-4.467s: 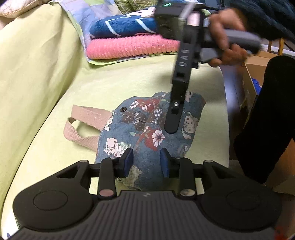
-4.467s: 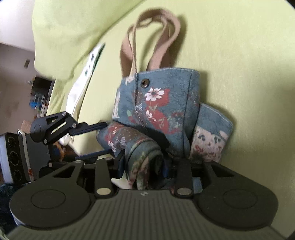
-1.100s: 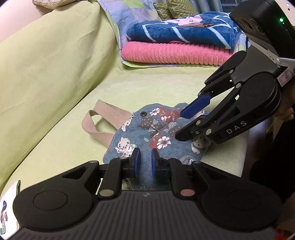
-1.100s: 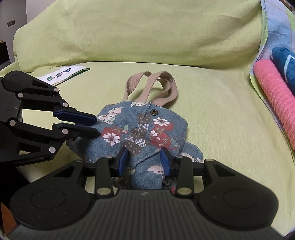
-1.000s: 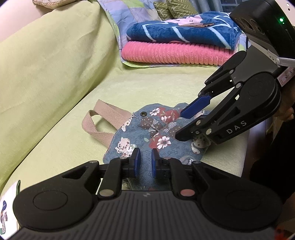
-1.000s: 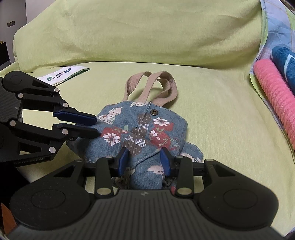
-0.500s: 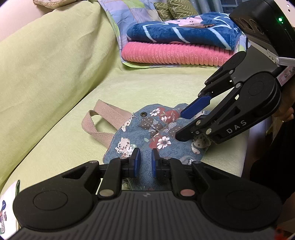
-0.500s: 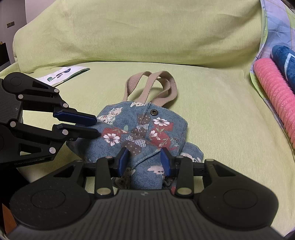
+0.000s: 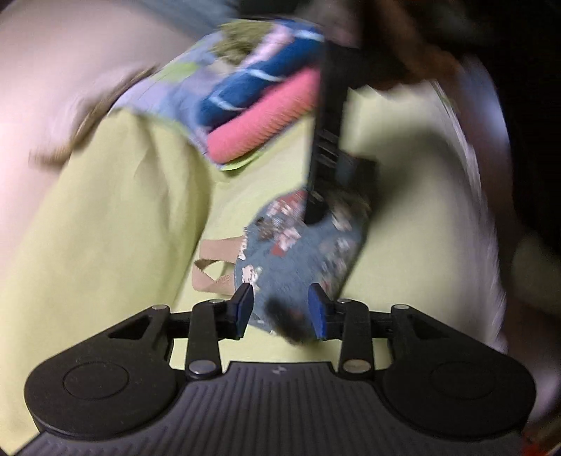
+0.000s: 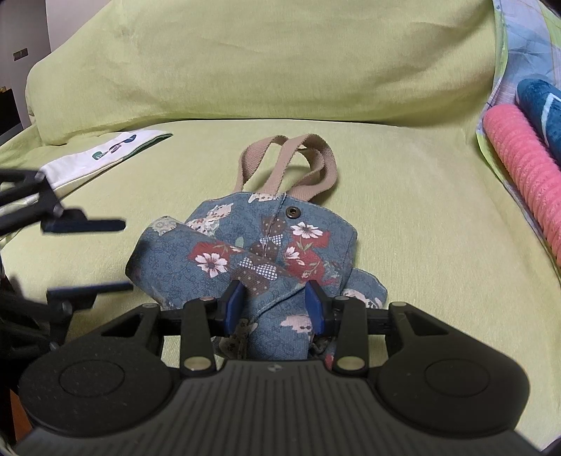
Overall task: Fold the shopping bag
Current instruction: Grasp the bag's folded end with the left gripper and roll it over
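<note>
Bag (image 10: 252, 252) in blue floral cloth lies folded on the green sofa seat (image 10: 420, 217), tan handles (image 10: 287, 161) toward the backrest. Right gripper (image 10: 275, 307) sits low over its near edge — jaws apart, cloth between them. Left gripper (image 9: 280, 308) is spread wide too, gripping nothing — its view badly blurred. Pink roll (image 10: 522, 165) lies well right.

1. A yellow-green fabric sofa (image 10: 403, 196) fills both views, its seat and backrest softly lit.
2. A pale wall (image 10: 52, 24) and a dark opening (image 10: 8, 112) show far left.
</note>
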A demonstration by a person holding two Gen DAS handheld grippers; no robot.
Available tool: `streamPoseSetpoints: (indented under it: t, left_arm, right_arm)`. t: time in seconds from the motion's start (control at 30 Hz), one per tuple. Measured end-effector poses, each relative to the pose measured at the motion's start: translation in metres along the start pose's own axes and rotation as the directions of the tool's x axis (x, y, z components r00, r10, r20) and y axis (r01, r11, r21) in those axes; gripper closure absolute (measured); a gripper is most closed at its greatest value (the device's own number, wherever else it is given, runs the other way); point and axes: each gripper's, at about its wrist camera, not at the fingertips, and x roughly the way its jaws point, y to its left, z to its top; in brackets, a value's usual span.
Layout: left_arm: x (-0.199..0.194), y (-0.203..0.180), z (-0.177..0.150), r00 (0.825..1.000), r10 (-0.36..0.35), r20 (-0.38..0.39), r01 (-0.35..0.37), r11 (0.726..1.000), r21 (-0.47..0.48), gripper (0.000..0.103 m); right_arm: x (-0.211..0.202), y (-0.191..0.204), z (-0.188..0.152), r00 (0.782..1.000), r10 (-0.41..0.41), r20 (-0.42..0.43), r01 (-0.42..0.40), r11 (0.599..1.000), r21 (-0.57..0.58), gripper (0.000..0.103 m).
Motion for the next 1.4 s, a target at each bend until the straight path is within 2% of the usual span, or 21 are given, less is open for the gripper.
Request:
streamPoseSetpoints:
  t: [0.07,0.1,0.2,0.3,0.33,0.53,0.67,0.73,0.77,0.83,0.9,0.97,1.03,1.1,1.2,1.3,1.37,1.4]
  left_arm:
    - [0.007,-0.015,-0.001,0.999,0.038,-0.008,-0.037,0.988,0.153,0.057]
    - [0.011,-0.021,-0.003,0.998,0.057,-0.008,-0.054,0.975,0.216,0.051]
    - [0.022,-0.036,-0.009,0.996,0.085,0.002,-0.079,0.927,0.367,0.044]
    - [0.031,-0.040,-0.015,0.996,0.088,0.021,-0.088,0.891,0.446,0.045]
    - [0.033,-0.038,-0.016,0.997,0.077,0.024,-0.080,0.889,0.451,0.045]
    - [0.037,-0.014,-0.017,0.999,-0.043,0.026,0.029,0.917,0.398,0.045]
    - [0.044,0.001,-0.017,0.991,-0.131,0.028,0.114,0.934,0.339,0.045]
    - [0.043,0.006,-0.018,0.988,-0.153,0.034,0.134,0.939,0.318,0.045]
    - [0.043,0.007,-0.019,0.987,-0.158,0.039,0.138,0.940,0.313,0.045]
    - [0.042,0.007,-0.021,0.985,-0.164,0.046,0.142,0.941,0.309,0.045]
    - [0.042,0.008,-0.021,0.984,-0.170,0.052,0.147,0.941,0.304,0.045]
    - [0.042,0.011,-0.021,0.982,-0.179,0.057,0.155,0.942,0.298,0.045]
    - [0.043,0.014,-0.020,0.981,-0.186,0.063,0.160,0.943,0.293,0.045]
    - [0.042,0.015,-0.021,0.979,-0.192,0.071,0.164,0.943,0.289,0.045]
    - [0.042,0.018,-0.024,0.976,-0.202,0.084,0.171,0.943,0.284,0.045]
    - [0.042,0.020,-0.027,0.972,-0.213,0.099,0.179,0.945,0.273,0.045]
    - [0.042,0.022,-0.029,0.969,-0.221,0.110,0.186,0.946,0.264,0.045]
    - [0.043,0.023,-0.030,0.968,-0.225,0.115,0.190,0.947,0.258,0.045]
  right_arm:
    - [0.000,0.000,0.000,1.000,0.001,0.000,-0.001,1.000,0.000,0.068]
    - [0.000,-0.001,0.000,1.000,0.002,0.000,-0.002,1.000,0.000,0.067]
    - [0.001,-0.002,0.000,1.000,0.004,0.000,-0.004,1.000,0.000,0.067]
    - [0.000,0.000,-0.001,1.000,0.010,-0.001,-0.010,1.000,0.004,0.067]
    - [0.000,0.000,0.000,1.000,0.011,-0.001,-0.011,1.000,0.003,0.067]
    - [0.002,0.002,0.002,1.000,0.014,0.007,-0.014,1.000,-0.014,0.063]
    - [-0.004,0.011,0.003,0.999,-0.010,0.047,0.016,0.994,-0.111,0.062]
    - [-0.014,0.011,0.003,0.998,-0.005,0.057,0.014,0.987,-0.158,0.052]
    - [-0.019,0.012,0.001,0.998,0.005,0.064,0.009,0.979,-0.205,0.044]
    - [-0.028,0.015,-0.003,0.997,0.019,0.073,0.004,0.953,-0.304,0.042]
    - [-0.034,0.019,-0.010,0.998,0.008,0.068,0.022,0.900,-0.435,0.036]
    - [-0.035,0.022,-0.022,0.999,0.017,0.049,0.016,0.806,-0.592,0.033]
    - [-0.030,0.025,-0.036,0.998,0.003,0.059,0.041,0.687,-0.726,0.033]
    - [-0.023,0.030,-0.051,0.994,-0.006,0.112,0.097,0.552,-0.828,0.033]
    - [-0.011,0.029,-0.067,0.977,0.014,0.211,0.190,0.378,-0.906,0.033]
    - [-0.003,0.025,-0.073,0.968,0.080,0.237,0.206,0.282,-0.937,0.040]
    - [0.001,0.021,-0.075,0.963,0.128,0.236,0.201,0.243,-0.949,0.049]
    - [0.003,0.020,-0.075,0.961,0.147,0.234,0.196,0.232,-0.953,0.049]
